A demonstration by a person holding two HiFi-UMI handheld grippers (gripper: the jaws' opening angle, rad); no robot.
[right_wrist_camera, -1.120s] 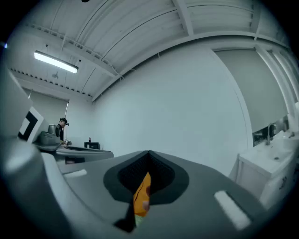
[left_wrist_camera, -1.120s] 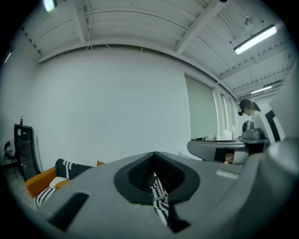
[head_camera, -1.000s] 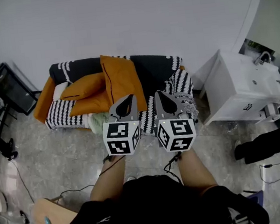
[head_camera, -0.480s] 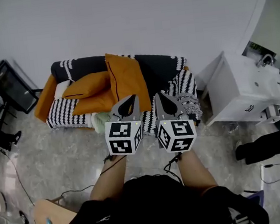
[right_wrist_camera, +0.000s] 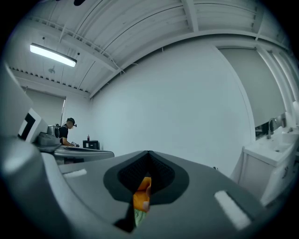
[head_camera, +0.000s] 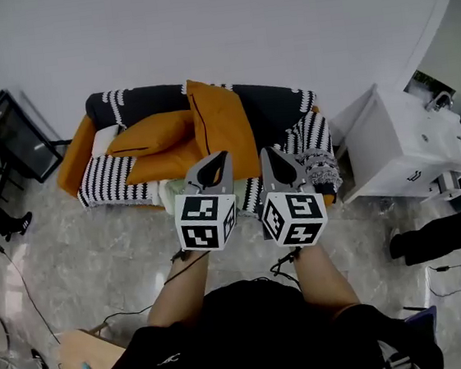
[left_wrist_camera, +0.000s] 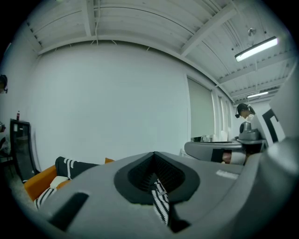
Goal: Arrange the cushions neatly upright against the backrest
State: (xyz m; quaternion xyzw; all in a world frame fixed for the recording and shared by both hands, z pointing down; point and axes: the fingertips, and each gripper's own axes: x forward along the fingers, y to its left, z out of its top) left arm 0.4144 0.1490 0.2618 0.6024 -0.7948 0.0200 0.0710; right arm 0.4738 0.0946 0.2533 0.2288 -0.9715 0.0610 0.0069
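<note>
- Head view: your left gripper (head_camera: 221,157) and right gripper (head_camera: 265,152) are both squeezed shut and hold nothing. The orange cushions (head_camera: 222,127) sit on the sofa (head_camera: 131,106), just past your fingertips (head_camera: 212,170).
- Left gripper view: jaws pressed together; striped sofa cloth peeks beyond them.
- Right gripper view: jaws pressed together; an orange cushion shows beyond.

White wall (head_camera: 196,26), grey floor (head_camera: 97,244), white sink cabinet (head_camera: 392,153).
</note>
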